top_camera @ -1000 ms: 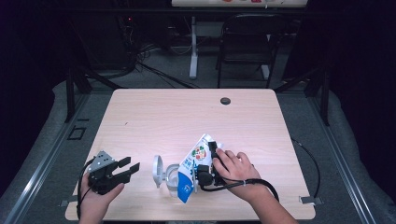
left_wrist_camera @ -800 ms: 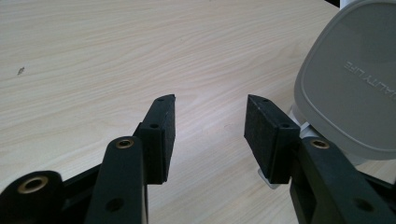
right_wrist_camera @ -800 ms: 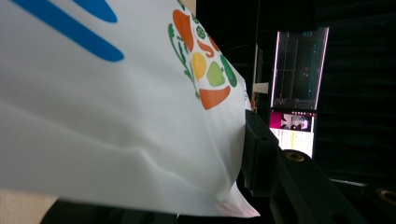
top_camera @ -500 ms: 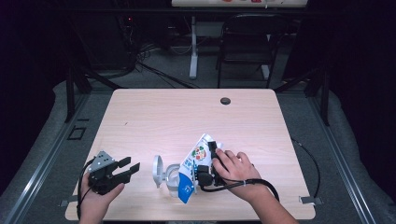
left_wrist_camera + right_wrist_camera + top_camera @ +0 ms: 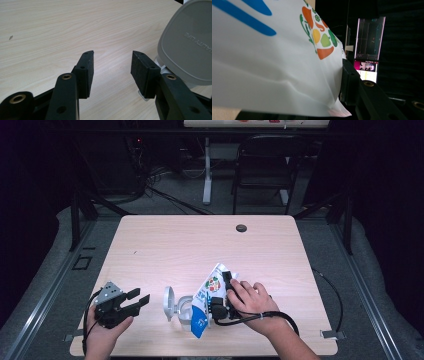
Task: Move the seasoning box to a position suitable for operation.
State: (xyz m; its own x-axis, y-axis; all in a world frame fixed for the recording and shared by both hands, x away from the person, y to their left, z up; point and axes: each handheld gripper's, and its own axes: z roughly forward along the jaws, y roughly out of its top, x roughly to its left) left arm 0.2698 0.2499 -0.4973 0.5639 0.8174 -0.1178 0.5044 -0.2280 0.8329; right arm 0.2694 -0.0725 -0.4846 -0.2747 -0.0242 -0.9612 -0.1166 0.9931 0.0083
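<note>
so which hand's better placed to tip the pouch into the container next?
Right, probably. The right claw is shut on the white pouch, tilted right beside the clear container with its lid up. The left claw stands open and apart, best for steadying.

A pale wooden tabletop point(image 5: 165, 245) spreads out ahead of both grippers, with a small dark round grommet point(image 5: 241, 228) set near its far edge, well beyond the right gripper. Past that edge a dark folding chair point(image 5: 265, 170) stands on the grey floor point(image 5: 325, 240), beside a pale metal stand point(image 5: 207, 170) and loose black cables point(image 5: 150, 185).
</note>
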